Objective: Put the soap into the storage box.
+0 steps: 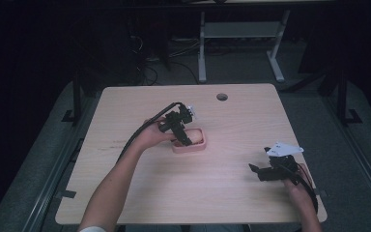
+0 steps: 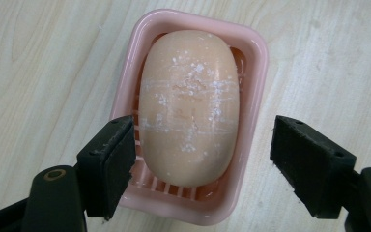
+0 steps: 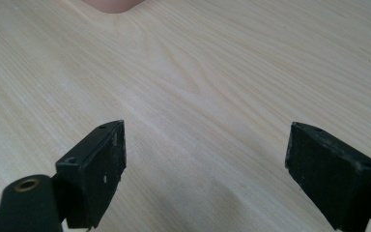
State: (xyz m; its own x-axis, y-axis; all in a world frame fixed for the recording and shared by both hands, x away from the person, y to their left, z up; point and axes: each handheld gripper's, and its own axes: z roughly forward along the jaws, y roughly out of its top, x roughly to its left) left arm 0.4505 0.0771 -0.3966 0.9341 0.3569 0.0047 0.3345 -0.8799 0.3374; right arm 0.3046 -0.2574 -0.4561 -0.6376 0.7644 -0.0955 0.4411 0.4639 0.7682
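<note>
From the high view we see the left tool (image 1: 183,135) poised over a pink soap dish (image 1: 197,147) just left of the tabletop's (image 1: 232,193) centre, while the right tool (image 1: 257,170) waits well apart at about four o'clock, near the front right corner; the light here is dim, so we cannot be sure whether the left jaws touch anything. In the left gripper view the jaws stand wide apart on either side of the near end of the peach soap bar (image 2: 189,106), which lies lengthwise in the dish with white flecks on top. To grip it well, we judge we should lower squarely, keep both pads inside the dish walls and close gently, since soap may slip. In the right gripper view the jaws gape over bare wood, the dish corner peeking in at eleven o'clock. We read no brand or lettering anywhere.
</note>
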